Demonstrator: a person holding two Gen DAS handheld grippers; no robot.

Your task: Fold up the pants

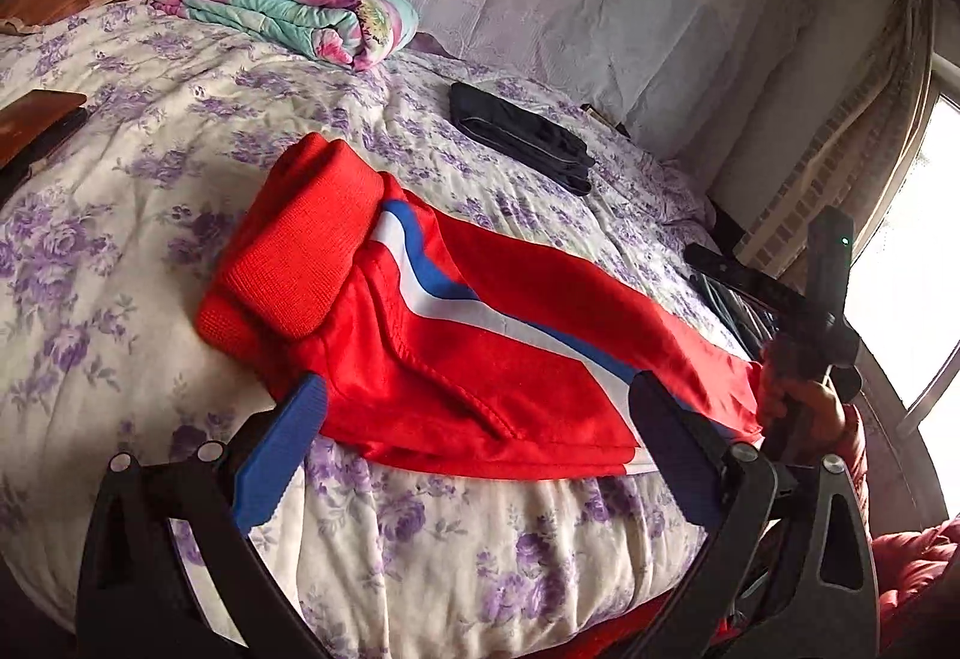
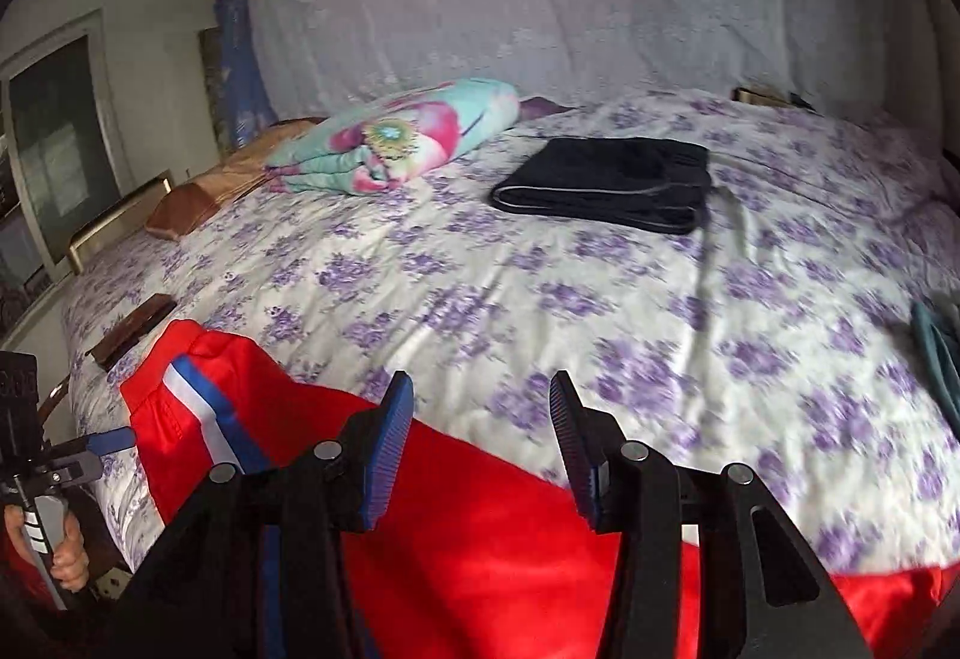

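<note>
Both jaws apart, empty: left hand-held gripper (image 1: 474,449) and right hand-held gripper (image 2: 480,449) over red pants (image 1: 456,335), bed (image 1: 150,191).

Lying on the floral bed (image 2: 600,311) are one pair of red pants (image 1: 456,359), one folded dark garment (image 2: 606,185), one folded floral quilt (image 2: 396,137) and one brown pillow (image 2: 198,197).

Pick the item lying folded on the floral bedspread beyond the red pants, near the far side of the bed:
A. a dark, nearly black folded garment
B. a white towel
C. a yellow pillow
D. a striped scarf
A: a dark folded garment lies flat on the floral bedspread, well beyond the red pants and apart from the rolled flowered quilt to its left.
</note>
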